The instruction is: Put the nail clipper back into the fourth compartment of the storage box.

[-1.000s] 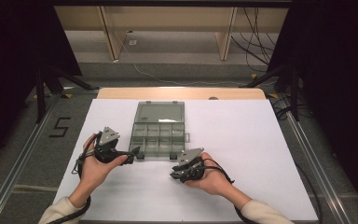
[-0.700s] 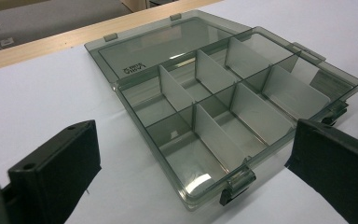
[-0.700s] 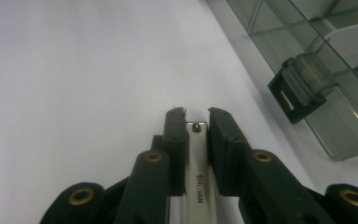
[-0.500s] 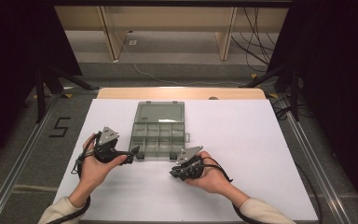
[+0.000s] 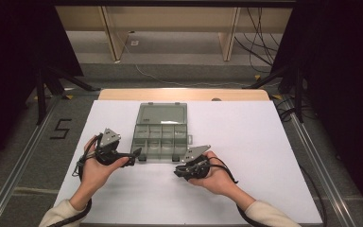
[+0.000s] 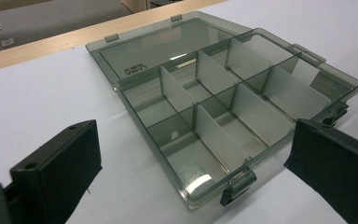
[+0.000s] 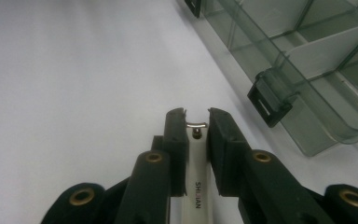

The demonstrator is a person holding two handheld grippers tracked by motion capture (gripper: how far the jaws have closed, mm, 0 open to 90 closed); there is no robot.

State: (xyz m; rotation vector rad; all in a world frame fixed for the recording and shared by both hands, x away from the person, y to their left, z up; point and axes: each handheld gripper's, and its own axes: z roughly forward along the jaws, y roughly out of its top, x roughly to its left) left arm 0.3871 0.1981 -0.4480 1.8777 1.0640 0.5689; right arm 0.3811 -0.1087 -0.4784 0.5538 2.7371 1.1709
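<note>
Two grippers at work | right gripper (image 7: 196, 122) clamps a white pen-like tool (image 7: 196, 186); jaws just closed on it | left gripper (image 6: 186, 163) spread wide, holding nothing | compartment box (image 5: 161, 135) open on the table (image 5: 264, 142), compartments bare; nothing placed yet | box's near corner between left jaws, untouched; latch (image 7: 268, 98) just beside the right tip
</note>
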